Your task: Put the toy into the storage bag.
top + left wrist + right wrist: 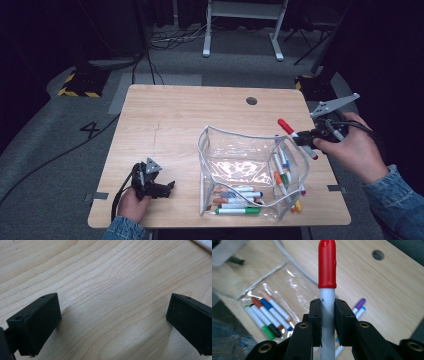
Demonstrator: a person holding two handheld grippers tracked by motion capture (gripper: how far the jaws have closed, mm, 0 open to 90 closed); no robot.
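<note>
High view: left gripper (167,186), near table (165,120) edge, resting on the wood; right gripper (306,138) raised beside the clear pouch (250,170) of markers (239,196), clamping a red-capped marker (296,136).

Left gripper view: jaws spread wide over bare wood, nothing between.

Right gripper view: pads pinching the marker's white barrel (327,315), red cap above; pouch below.

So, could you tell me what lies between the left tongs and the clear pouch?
Only bare wooden table, seen in the high view, separates the left tongs from the clear pouch.
</note>
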